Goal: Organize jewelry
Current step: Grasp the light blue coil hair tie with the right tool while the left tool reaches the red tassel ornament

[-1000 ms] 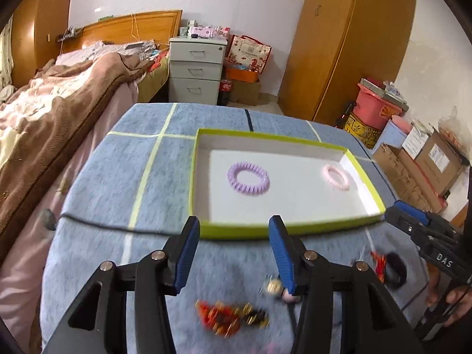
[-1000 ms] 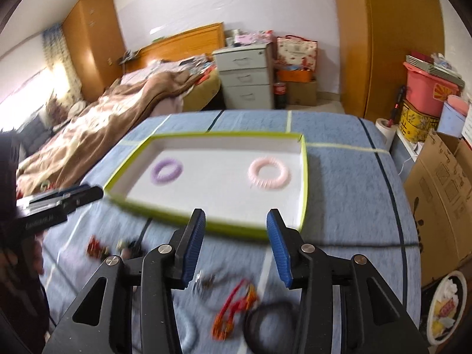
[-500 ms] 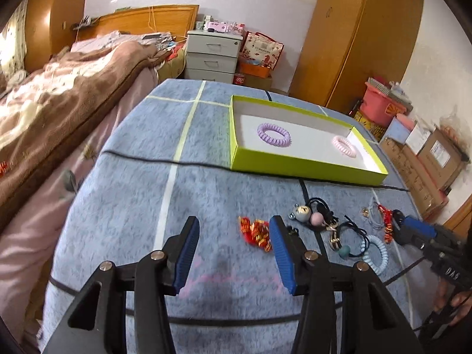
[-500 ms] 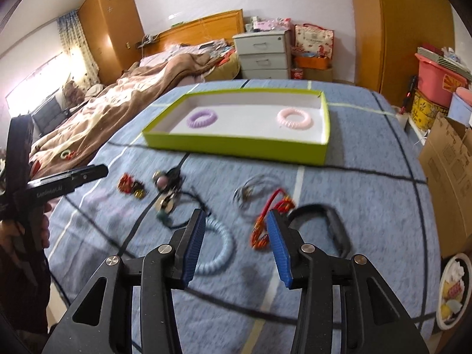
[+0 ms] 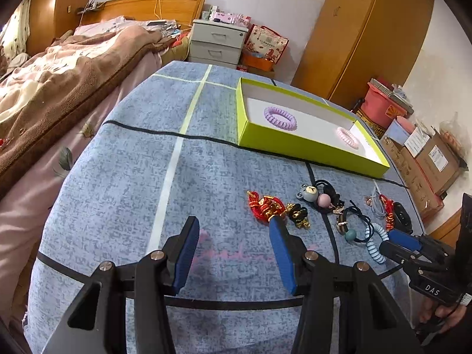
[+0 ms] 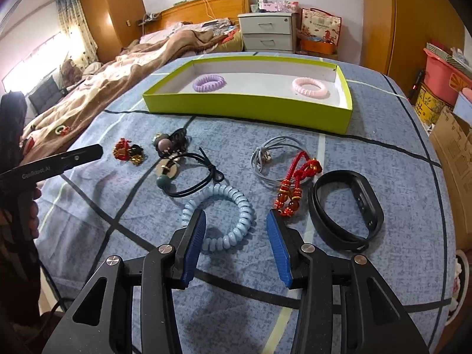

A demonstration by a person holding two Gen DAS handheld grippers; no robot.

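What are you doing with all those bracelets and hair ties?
A person is sorting jewelry into the green box with a gripper in each hand. A purple hair tie and a pink hair tie already lie in the box. The rest is spread on the blue cloth. The right gripper is open above the light blue hair tie, not gripping it. The left gripper is open too, near the red charm.

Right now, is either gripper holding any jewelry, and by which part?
Nothing is held. The left gripper and right gripper both stand open and empty above the cloth.
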